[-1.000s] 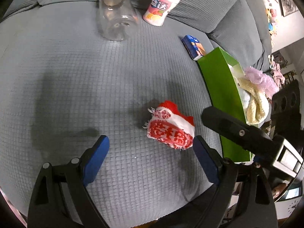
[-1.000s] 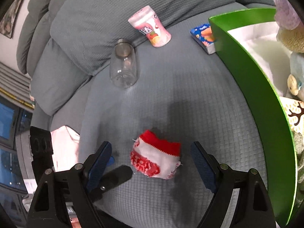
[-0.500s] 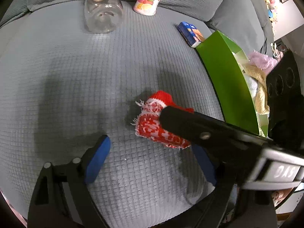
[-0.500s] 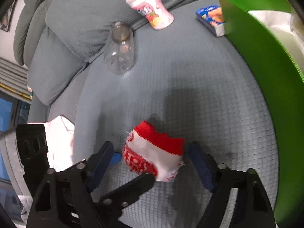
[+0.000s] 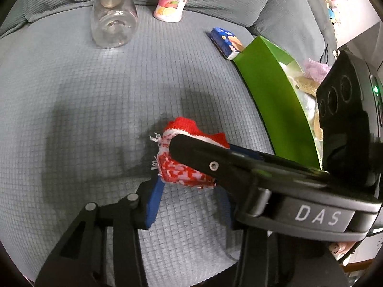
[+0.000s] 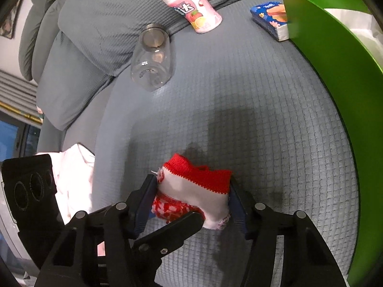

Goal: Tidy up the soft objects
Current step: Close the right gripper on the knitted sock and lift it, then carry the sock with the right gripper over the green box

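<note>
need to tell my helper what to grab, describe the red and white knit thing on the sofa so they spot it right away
On the grey sofa seat, left of the green box, a small crumpled knit piece lies near the front edge, between the closing jaws of both grippers. It is the only soft item on the cushion: red band on top, white middle, red-and-white patterned frayed end, unlike the clear jar, pink canister and blue packet behind it.

Dim, sharp fisheye views; soft shadows fall on the grey couch (image 5: 100, 110), edges warped.

Both wrist views — close, angled down at sofa seat (image 5: 119, 95) — share red-white knit (image 6: 194, 191).
</note>
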Action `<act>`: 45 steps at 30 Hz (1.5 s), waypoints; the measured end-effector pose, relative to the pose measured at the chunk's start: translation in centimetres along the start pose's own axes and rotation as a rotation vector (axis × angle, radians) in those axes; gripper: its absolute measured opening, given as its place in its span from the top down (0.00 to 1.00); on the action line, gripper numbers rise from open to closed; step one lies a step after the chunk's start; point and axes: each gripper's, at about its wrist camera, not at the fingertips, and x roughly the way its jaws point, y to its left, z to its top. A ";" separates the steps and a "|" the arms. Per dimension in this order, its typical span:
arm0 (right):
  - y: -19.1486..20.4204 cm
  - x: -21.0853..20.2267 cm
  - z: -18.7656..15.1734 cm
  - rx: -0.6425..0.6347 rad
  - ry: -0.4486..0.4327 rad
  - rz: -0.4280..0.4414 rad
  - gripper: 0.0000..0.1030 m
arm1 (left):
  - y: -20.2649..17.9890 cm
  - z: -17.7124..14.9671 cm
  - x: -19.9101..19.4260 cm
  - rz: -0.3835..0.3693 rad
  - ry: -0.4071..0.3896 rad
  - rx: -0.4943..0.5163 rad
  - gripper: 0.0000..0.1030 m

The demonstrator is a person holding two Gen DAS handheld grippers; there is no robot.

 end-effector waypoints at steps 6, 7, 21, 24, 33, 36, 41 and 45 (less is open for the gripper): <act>0.9 -1.5 -0.2 -0.042 -0.063 0.014 0.43 | -0.7 -0.3 -1.7 0.002 -0.062 0.024 0.60; 1.0 -1.8 -0.2 -0.048 -0.073 0.018 0.43 | -0.9 -0.4 -1.9 0.003 -0.073 0.028 0.61; 3.1 -6.9 -1.2 -0.114 -0.269 0.024 0.42 | -4.0 -1.1 -5.4 -0.021 -0.272 0.135 0.61; 3.4 -7.6 -1.2 -0.123 -0.298 0.029 0.42 | -4.2 -1.2 -6.1 -0.022 -0.309 0.147 0.62; 4.8 -8.5 -1.7 -0.160 -0.362 -0.028 0.42 | -5.3 -1.6 -6.6 0.001 -0.356 0.191 0.62; 5.1 -9.0 -2.0 -0.168 -0.380 -0.041 0.42 | -5.4 -1.6 -6.8 -0.008 -0.363 0.196 0.62; 5.4 -9.8 -2.4 -0.170 -0.406 -0.066 0.42 | -6.0 -1.8 -7.1 -0.030 -0.380 0.211 0.62; 5.7 -10.8 -2.8 -0.175 -0.438 -0.086 0.42 | -6.5 -2.0 -7.6 -0.056 -0.407 0.227 0.62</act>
